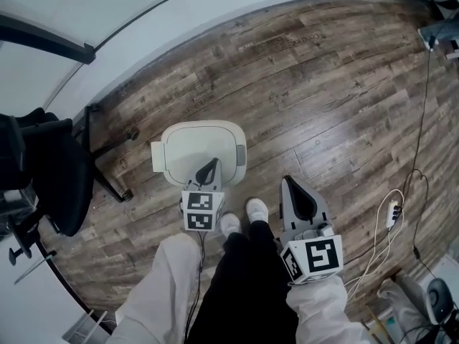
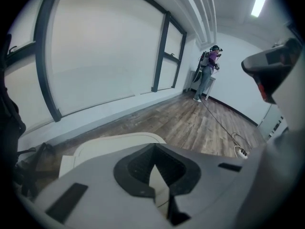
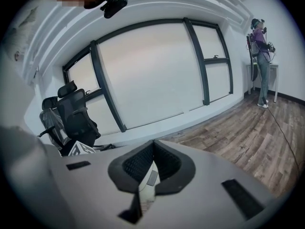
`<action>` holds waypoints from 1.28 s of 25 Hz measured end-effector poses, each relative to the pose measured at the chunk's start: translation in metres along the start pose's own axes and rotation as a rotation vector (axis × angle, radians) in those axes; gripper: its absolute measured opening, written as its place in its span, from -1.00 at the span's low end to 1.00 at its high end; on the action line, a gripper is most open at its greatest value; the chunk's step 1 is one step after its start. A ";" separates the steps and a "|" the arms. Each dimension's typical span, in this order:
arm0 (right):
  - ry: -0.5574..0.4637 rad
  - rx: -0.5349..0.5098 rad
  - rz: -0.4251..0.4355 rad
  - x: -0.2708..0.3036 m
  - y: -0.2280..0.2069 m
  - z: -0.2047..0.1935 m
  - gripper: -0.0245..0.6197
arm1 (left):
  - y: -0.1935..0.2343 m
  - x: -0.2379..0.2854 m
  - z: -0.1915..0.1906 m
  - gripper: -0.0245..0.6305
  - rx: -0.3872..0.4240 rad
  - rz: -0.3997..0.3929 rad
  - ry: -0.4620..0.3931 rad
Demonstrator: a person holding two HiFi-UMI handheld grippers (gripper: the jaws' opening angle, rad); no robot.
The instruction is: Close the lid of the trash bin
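— Two grippers, one bin: what lies around the fingers, biggest first?

— Wood-plank floor (image 1: 323, 84) runs out ahead of both sets of fingertips. Well to the left of the left fingers stands a black office chair (image 1: 50, 170), clear of the work.

— And the trash bin?

— The trash bin (image 1: 176, 170) sits on the floor directly beneath the left gripper (image 1: 210, 163), whose tips hang over the near right part of the lid (image 1: 193, 142). From above, the lid looks flat on the rim, so I judge it down, or all but down.

— Why hold the left gripper there?

— Probably to press on top. Its fingers are pressed together with nothing between them, a blunt point suited to pushing rather than pinching. The left gripper view shows only cream lid through the gap behind the tips. Whether the tips touch the lid I cannot tell.

— The right one?

— The right gripper (image 1: 289, 183) hangs to the right of the bin, apart from it, over bare floor beside the person's shoes (image 1: 257, 210). Its fingers are closed on each other too, and empty. It seems parked out of the way, since a lid needs only one pusher.

— Anything smaller?

— A grey catch (image 1: 240, 155) on the bin's side, just right of the left tips, and a power strip (image 1: 393, 213) well right of the right fingers.
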State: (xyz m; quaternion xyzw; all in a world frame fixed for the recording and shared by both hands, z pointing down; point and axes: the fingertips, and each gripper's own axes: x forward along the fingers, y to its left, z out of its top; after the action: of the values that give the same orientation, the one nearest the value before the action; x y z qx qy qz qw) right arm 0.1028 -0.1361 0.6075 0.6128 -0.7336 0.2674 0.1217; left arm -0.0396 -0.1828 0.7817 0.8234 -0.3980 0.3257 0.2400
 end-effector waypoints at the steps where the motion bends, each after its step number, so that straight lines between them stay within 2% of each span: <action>1: -0.007 -0.005 0.008 -0.002 0.006 0.005 -0.85 | 0.003 -0.012 0.008 -0.90 -0.005 0.011 -0.018; 9: -0.052 -0.087 0.080 -0.038 0.057 0.067 -0.85 | 0.026 -0.133 0.083 -0.90 -0.046 0.115 -0.167; 15: -0.069 -0.118 0.137 -0.080 0.091 0.120 -0.85 | 0.020 -0.230 0.135 -0.90 -0.029 0.150 -0.246; 21: -0.123 -0.160 0.190 -0.133 0.121 0.199 -0.85 | 0.001 -0.341 0.191 -0.90 -0.045 0.188 -0.351; 25: -0.173 -0.197 0.222 -0.165 0.146 0.258 -0.85 | 0.002 -0.412 0.221 -0.90 -0.113 0.199 -0.432; 32: -0.260 -0.230 0.254 -0.234 0.180 0.329 -0.85 | -0.012 -0.517 0.281 -0.90 -0.054 0.270 -0.568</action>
State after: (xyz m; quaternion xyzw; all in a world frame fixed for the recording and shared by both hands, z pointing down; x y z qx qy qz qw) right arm 0.0293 -0.0997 0.1725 0.5269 -0.8401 0.1139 0.0604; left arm -0.1767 -0.1023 0.2149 0.8146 -0.5632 0.1008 0.0953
